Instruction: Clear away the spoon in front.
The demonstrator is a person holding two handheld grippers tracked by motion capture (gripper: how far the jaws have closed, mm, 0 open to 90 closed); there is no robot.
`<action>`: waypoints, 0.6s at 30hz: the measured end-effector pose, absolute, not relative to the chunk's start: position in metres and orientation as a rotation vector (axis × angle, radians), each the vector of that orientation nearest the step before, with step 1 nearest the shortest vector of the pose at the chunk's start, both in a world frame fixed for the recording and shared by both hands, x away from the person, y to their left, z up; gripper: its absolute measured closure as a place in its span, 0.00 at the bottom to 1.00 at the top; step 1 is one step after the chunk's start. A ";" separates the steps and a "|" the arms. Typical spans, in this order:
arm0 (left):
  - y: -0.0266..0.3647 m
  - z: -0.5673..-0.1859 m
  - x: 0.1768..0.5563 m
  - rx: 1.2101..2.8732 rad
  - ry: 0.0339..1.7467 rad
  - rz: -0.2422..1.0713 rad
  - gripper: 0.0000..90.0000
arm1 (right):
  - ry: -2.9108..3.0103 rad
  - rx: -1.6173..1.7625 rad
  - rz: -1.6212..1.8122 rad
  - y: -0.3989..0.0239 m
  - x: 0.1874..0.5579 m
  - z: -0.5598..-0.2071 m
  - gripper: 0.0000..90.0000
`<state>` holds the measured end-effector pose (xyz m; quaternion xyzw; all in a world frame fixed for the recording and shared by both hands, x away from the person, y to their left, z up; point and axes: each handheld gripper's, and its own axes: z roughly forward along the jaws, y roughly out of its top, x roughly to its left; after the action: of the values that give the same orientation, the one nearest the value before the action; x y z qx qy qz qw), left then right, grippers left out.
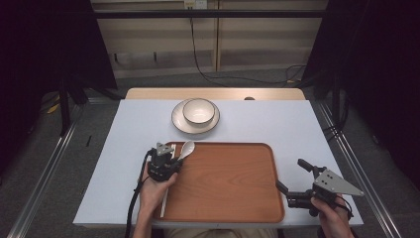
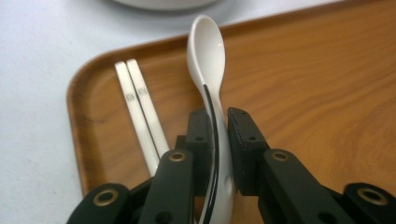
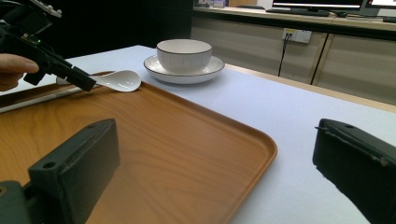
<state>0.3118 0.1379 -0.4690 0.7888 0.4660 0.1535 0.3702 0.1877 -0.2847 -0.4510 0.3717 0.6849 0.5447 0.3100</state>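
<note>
Gripping a white spoon [image 2: 208, 60] by its handle, the left gripper [image 1: 171, 159] sits at the tray's ten o'clock corner.

The left jaws stand either side of the spoon handle, the left pad against it and the right pad with a thin gap showing, so the hold looks loose; the bowl of the spoon points to twelve o'clock over the wooden tray [image 1: 228, 183], beside the white chopsticks [image 2: 140, 107]. My judgement: a glazed, curved handle could swivel or slip from so slack a pinch, dropping onto the chopsticks or tray rim. The right gripper [image 1: 289, 176] waits with jaws spread wide and empty at the tray's four o'clock edge. The bowl [image 1: 198, 110] on its plate [image 1: 179, 124] stands at twelve o'clock. The chopsticks carry small square marks, too small to read.
</note>
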 end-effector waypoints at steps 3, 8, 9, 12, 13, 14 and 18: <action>0.136 -0.470 0.312 2.020 1.198 0.394 0.87 | 1.808 0.990 1.441 -0.285 0.188 -0.451 0.01; 0.132 -0.474 0.311 2.066 1.190 0.413 0.83 | 1.810 0.991 1.441 -0.285 0.188 -0.451 0.01; 0.131 -0.474 0.311 2.061 1.192 0.411 0.83 | 1.810 0.997 1.444 -0.284 0.188 -0.451 0.01; 0.130 -0.474 0.310 2.063 1.183 0.399 0.78 | 1.809 0.989 1.442 -0.285 0.188 -0.451 0.01; 0.130 -0.474 0.310 2.064 1.184 0.396 0.76 | 1.809 0.989 1.442 -0.285 0.188 -0.451 0.01; 0.130 -0.474 0.310 2.067 1.180 0.394 0.76 | 1.807 0.988 1.441 -0.285 0.188 -0.451 0.01; 0.132 -0.474 0.311 2.059 1.174 0.370 0.73 | 1.806 0.986 1.439 -0.285 0.188 -0.451 0.01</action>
<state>0.3105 0.1317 -0.4740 0.7998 0.4560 0.1438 0.3630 0.1875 -0.2848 -0.4509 0.3734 0.6838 0.5449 0.3100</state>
